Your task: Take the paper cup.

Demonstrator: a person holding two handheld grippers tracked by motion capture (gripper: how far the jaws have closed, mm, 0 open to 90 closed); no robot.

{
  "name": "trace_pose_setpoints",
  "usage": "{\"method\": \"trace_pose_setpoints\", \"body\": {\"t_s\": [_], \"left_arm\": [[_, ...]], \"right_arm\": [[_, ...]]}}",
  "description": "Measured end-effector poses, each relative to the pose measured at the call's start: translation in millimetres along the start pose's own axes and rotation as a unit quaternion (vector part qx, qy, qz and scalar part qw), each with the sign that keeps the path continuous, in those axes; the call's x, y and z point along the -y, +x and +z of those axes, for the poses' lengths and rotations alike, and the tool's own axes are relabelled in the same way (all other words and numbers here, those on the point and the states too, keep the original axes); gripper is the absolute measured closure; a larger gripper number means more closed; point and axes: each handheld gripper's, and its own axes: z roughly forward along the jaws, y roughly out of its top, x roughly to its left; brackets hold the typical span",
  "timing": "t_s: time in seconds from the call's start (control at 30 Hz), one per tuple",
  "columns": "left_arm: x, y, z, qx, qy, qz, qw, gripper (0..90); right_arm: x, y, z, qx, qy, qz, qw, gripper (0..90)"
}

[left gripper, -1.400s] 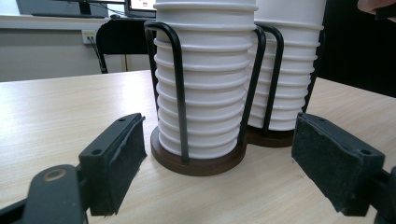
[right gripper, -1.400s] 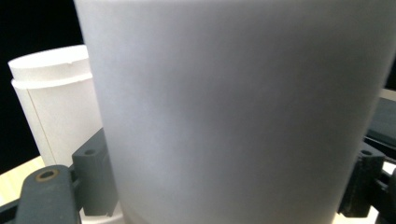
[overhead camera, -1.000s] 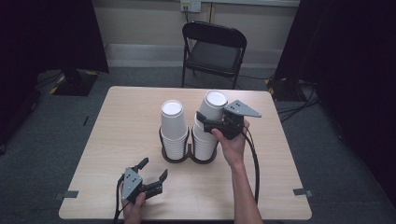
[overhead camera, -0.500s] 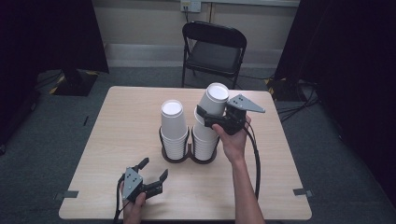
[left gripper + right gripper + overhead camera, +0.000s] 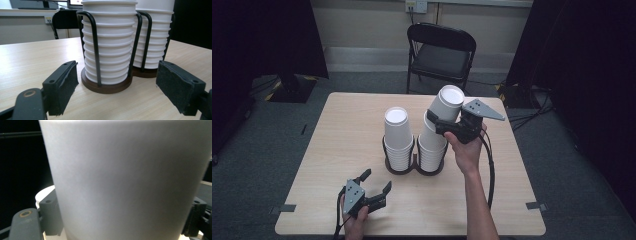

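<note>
Two stacks of white paper cups stood upside down in a black wire holder [image 5: 414,161] with a brown base, near the middle of the tabletop [image 5: 337,135]. The left stack [image 5: 397,135] was upright, its flat top cup bottom facing up. The right stack [image 5: 432,147] sat beside it in the second ring of the holder.

The right claw [image 5: 443,124] pinched the top cup [image 5: 447,105] of the right stack, one jaw on each side of its wall, as the right gripper view showed with the cup [image 5: 130,182] close up between both pads. That cup was tilted away from the left stack and raised; from the high view it seemed partly lifted off the cups below, though whether it had cleared them fully was hard to tell.

The left claw [image 5: 374,186] lay low near the front edge of the tabletop, well apart from the holder, jaws spread wide and holding nothing. In the left gripper view its open pads [image 5: 63,87] framed the holder [image 5: 93,45] and the ribbed rims of the nearer stack [image 5: 110,50] ahead.

A black folding chair [image 5: 439,52] stood behind the tabletop.
</note>
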Motion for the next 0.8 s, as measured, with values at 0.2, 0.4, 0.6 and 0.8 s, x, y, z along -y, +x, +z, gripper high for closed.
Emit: {"method": "trace_pose_setpoints", "body": {"t_s": [0.2,0.4,0.6,0.8], "left_arm": [[-0.2,0.6,0.3,0.011,0.002,0.003,0.9999,17.9],[-0.3,1.1,0.5,0.013,0.005,0.001,0.9999,17.9],[-1.5,0.6,3.0,0.011,0.020,-0.002,0.9997,19.2],[-1.0,5.4,1.8,0.033,0.013,-0.020,0.9992,20.1]], "right_arm": [[-3.1,-5.4,-9.5,0.001,-0.003,0.008,1.0000,15.3],[-4.0,-11.2,-19.3,0.006,-0.011,0.015,0.9998,15.3],[-1.2,-15.6,-30.4,0.010,-0.003,0.028,0.9996,15.4],[-0.3,-16.7,-45.1,0.014,-0.006,0.035,0.9993,15.4]]}}
